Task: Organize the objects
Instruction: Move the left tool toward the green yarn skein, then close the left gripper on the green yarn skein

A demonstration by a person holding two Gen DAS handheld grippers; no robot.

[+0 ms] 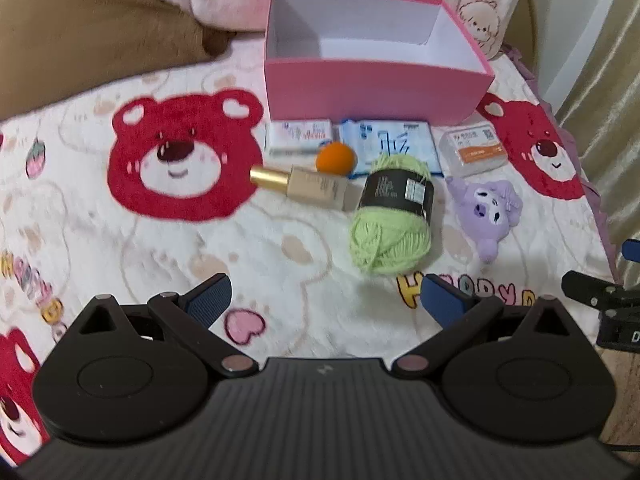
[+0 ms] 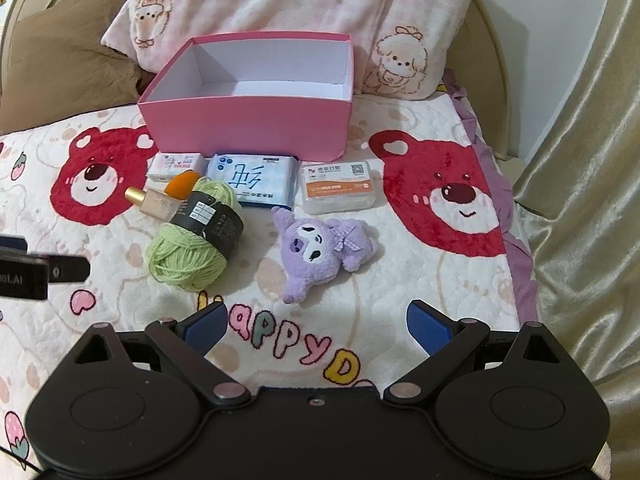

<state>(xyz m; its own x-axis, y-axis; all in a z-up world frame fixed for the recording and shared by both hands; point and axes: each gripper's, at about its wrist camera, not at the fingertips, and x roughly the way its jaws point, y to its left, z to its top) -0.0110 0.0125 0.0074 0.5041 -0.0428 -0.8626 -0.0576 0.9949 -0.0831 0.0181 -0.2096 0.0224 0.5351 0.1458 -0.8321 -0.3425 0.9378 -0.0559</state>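
Note:
An open, empty pink box (image 1: pixel 376 92) (image 2: pixel 248 128) stands on the bear-print blanket. In front of it lie a small white packet (image 1: pixel 300 136) (image 2: pixel 174 166), a blue tissue pack (image 1: pixel 394 142) (image 2: pixel 256 178), a white-and-orange box (image 1: pixel 472 150) (image 2: pixel 338 190), an orange sponge (image 1: pixel 336 157) (image 2: pixel 182 182), a gold-capped foundation bottle (image 1: pixel 308 186) (image 2: pixel 154 200), green yarn (image 1: pixel 394 216) (image 2: pixel 196 236) and a purple plush (image 1: pixel 486 210) (image 2: pixel 320 246). My left gripper (image 1: pixel 326 300) is open and empty, short of the yarn. My right gripper (image 2: pixel 316 328) is open and empty, short of the plush.
A pink bear pillow (image 2: pixel 304 12) and a brown cushion (image 1: pixel 88 40) lie behind the box. The bed's right edge, with a purple frill (image 2: pixel 516 248), meets a gold curtain (image 2: pixel 592 184). Each gripper shows at the edge of the other's view.

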